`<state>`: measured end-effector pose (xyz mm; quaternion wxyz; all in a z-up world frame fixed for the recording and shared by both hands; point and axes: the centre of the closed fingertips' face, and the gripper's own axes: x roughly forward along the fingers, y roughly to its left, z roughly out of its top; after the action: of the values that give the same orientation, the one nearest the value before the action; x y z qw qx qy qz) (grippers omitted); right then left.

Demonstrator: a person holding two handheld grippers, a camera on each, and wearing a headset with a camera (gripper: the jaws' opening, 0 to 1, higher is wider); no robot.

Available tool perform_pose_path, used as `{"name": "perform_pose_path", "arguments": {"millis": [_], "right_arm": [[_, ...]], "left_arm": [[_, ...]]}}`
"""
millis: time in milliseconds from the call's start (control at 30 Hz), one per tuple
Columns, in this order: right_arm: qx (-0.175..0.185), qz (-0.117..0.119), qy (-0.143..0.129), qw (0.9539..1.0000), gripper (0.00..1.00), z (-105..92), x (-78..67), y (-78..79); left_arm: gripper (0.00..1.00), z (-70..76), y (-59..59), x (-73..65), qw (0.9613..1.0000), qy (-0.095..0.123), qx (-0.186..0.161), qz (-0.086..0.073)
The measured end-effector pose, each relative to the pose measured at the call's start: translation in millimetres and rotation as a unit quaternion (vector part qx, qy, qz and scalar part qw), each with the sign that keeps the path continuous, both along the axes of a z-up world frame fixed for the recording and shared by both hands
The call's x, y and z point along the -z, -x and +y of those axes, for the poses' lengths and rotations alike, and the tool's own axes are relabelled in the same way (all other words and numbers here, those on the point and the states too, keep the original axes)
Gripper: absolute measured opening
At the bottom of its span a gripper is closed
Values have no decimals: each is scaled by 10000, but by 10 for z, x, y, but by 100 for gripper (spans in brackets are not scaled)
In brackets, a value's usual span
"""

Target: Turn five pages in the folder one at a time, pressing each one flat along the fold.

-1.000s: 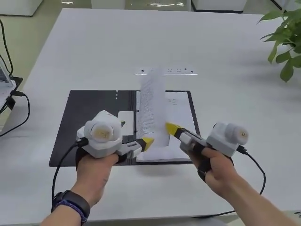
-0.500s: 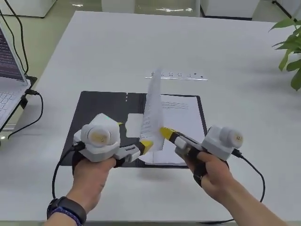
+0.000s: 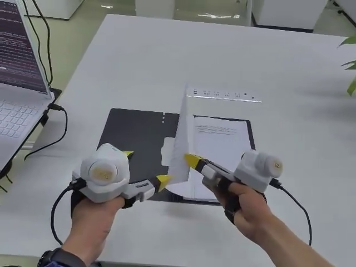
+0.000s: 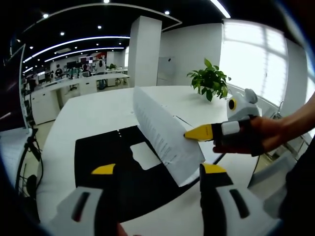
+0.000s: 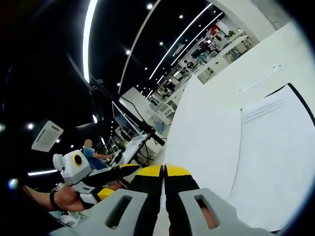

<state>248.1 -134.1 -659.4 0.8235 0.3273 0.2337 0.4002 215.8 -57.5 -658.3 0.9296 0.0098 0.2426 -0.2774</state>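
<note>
The right gripper (image 5: pixel 163 170) has its yellow-tipped jaws pressed together on the free edge of the lifted page (image 3: pixel 181 142). The left gripper (image 4: pixel 158 169) has its jaws spread wide and grips nothing; in the left gripper view the page's lower corner hangs just beside one of its jaws. Both grippers hover over the near part of a broad white table (image 3: pixel 267 61), which carries everything else. At the table's far left edge an open laptop (image 3: pixel 19 72) shows a lit screen. The black folder (image 3: pixel 136 136) lies open and flat near the middle of the table, in front of the two grippers. On its right half a printed sheet (image 3: pixel 225 147) lies flat. The lifted page stands roughly upright over the fold, between the folder's two halves, with its printed face turned toward the left gripper. Beyond the folder a narrow white strip (image 3: pixel 222 94) with small marks is set in the tabletop. The folder's left inner cover is plain black apart from a small white label (image 3: pixel 167 151) close to the fold.
</note>
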Motion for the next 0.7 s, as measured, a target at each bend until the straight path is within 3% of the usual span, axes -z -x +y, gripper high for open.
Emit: {"name": "perform_pose_path", "arguments": {"millis": [333, 700], "right_arm": [[-263, 81, -20, 9996, 0, 308, 107, 5], [-382, 212, -50, 9990, 0, 557, 184, -17]], "left_arm": [[67, 316, 86, -38, 9997, 31, -252, -6], [67, 496, 201, -6, 9991, 72, -416, 76]]}}
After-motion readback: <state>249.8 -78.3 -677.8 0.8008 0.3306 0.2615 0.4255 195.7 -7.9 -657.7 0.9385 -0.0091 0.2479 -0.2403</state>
